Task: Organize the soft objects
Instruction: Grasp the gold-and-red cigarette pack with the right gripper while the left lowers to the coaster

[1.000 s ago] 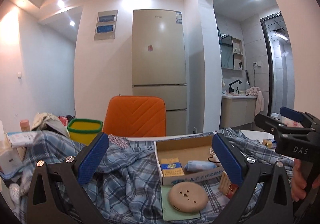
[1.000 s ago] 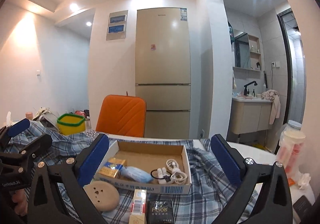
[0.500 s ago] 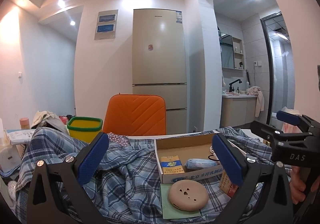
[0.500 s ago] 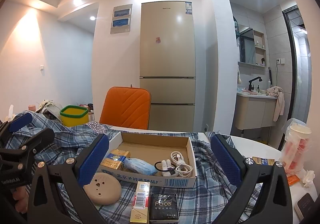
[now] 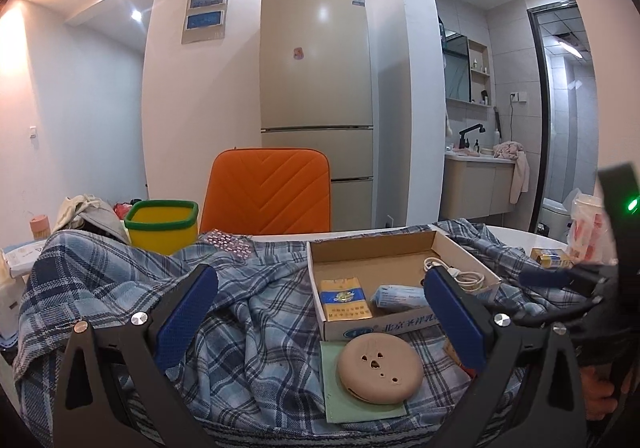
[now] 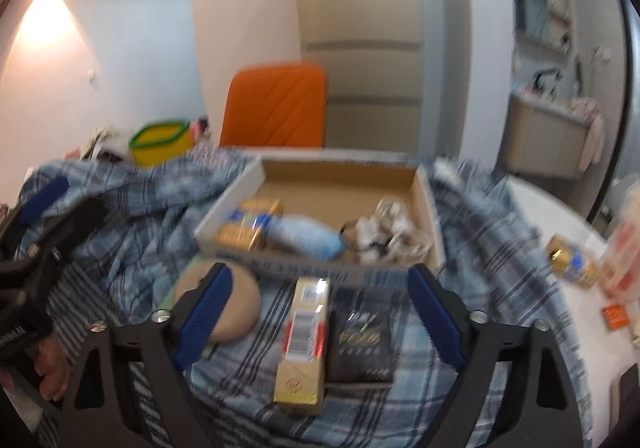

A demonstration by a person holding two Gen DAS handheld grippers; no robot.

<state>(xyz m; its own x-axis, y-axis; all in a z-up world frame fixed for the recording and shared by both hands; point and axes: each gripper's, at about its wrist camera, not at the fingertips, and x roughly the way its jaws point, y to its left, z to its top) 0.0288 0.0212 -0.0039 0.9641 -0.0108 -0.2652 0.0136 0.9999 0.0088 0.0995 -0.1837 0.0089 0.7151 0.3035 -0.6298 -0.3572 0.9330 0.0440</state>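
A crumpled blue plaid cloth [image 5: 256, 312] [image 6: 140, 232] covers the table. On it sits an open cardboard box [image 5: 362, 248] [image 6: 340, 184] with a gold packet, a blue pack and a white cable inside. A round beige case [image 5: 380, 366] [image 6: 236, 308] lies in front of the box on a green card. A gold carton [image 6: 304, 340] and a black pack [image 6: 362, 344] lie between the fingers of my right gripper [image 6: 320, 316], which is open above them. My left gripper [image 5: 320, 320] is open and empty above the cloth.
A yellow tub with a green rim [image 5: 162, 226] stands at the back left. An orange chair [image 5: 268, 192] is behind the table. A fridge [image 5: 316, 88] stands at the back. Small packets [image 6: 572, 260] lie on the white table at the right.
My right gripper has tilted down and moved forward over the carton and black pack; its view is blurred. My left gripper has shifted slightly. Both stay open.
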